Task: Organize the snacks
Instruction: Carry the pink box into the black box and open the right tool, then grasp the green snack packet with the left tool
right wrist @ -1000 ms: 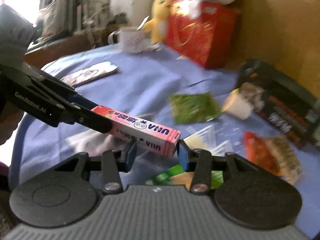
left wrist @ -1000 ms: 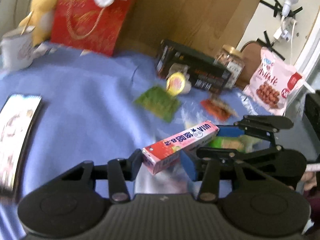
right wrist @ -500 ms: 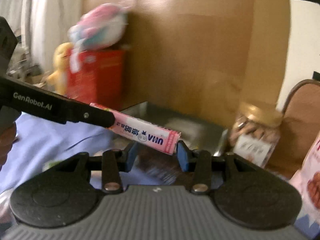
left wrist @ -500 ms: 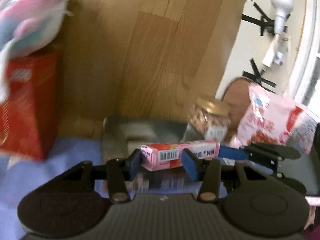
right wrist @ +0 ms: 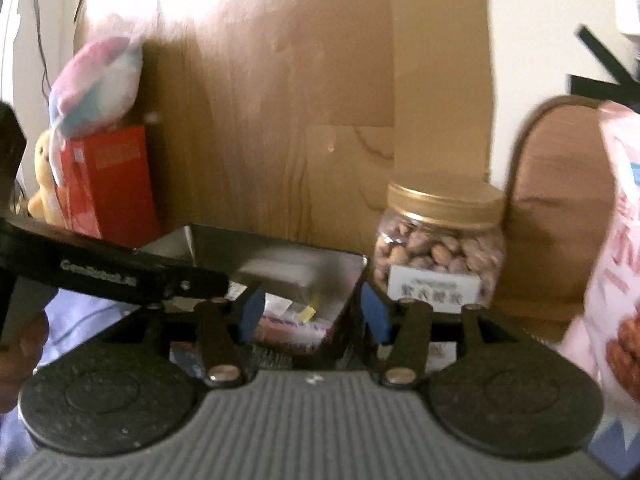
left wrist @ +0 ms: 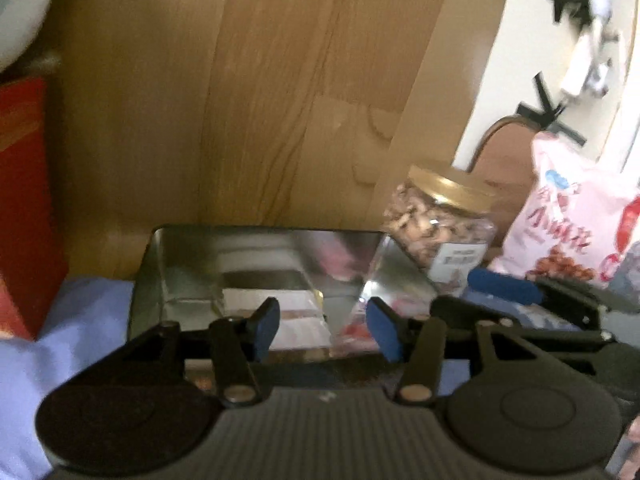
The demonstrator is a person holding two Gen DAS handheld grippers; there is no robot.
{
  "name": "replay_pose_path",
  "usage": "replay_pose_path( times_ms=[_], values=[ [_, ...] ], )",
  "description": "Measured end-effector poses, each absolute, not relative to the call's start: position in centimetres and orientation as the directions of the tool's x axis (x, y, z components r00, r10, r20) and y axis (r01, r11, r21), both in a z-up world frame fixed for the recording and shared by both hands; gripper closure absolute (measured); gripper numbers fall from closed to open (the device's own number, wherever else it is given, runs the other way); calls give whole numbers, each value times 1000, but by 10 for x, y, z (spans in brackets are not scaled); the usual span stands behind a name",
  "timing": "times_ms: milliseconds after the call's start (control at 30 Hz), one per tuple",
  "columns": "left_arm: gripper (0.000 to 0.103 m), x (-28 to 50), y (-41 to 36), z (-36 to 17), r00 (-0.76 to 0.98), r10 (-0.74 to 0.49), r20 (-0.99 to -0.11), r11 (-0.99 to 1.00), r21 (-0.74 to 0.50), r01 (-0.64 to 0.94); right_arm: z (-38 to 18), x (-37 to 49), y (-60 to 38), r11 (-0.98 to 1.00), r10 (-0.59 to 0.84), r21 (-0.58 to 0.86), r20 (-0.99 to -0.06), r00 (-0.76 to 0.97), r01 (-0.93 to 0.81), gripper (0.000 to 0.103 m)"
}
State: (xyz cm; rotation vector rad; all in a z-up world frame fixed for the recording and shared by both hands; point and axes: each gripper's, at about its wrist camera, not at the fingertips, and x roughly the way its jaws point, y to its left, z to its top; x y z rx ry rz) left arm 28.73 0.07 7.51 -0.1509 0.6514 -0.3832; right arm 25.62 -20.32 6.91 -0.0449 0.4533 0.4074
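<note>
An open metal tin (left wrist: 180, 264) with shiny inner walls stands against the wooden board; it also shows in the right wrist view (right wrist: 280, 252). Snack packets lie inside it, among them a pink pack (right wrist: 292, 330), blurred. My left gripper (left wrist: 323, 326) is open and empty just above the tin's near edge. My right gripper (right wrist: 313, 313) is open and empty over the tin's right corner. The left gripper's arm (right wrist: 120, 272) crosses the right wrist view from the left.
A gold-lidded nut jar (right wrist: 438, 248) stands right of the tin, also in the left view (left wrist: 440, 228). A pink snack bag (left wrist: 576, 220) leans further right. A red box (right wrist: 108, 184) with plush toys (right wrist: 96, 84) stands left. A blue cloth (left wrist: 48, 340) covers the table.
Both grippers held the pink candy box between them and carried it up from the table to the tin. Now both are open and the box has left them.
</note>
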Motion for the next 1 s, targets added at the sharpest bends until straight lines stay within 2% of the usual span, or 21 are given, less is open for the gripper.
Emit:
replay_pose_path(
  times_ms=[167,400,633,767,900,1000],
  values=[
    [50,229,28,86,741,-437,-510,896,-321,308,62,208,-221,885,461,182,-467,754,-429,46],
    [50,160,68,56,717,-455,-528,874,-418,246,22,161,-233,881,473,317,-569,672,-351,46],
    [50,118,118,36,725,-462,-510,835,-525,163,9,130,-259,822,539,508,-547,641,-257,46],
    [50,101,109,28,687,-507,-520,828,-516,220,13,109,-263,805,556,528,-515,653,-269,45],
    [50,86,102,23,642,-571,-512,797,-533,284,31,85,-248,772,627,479,-466,625,-417,45],
    [50,82,99,19,603,-623,-498,759,-574,309,38,70,-219,725,688,416,-476,548,-549,44]
  ],
)
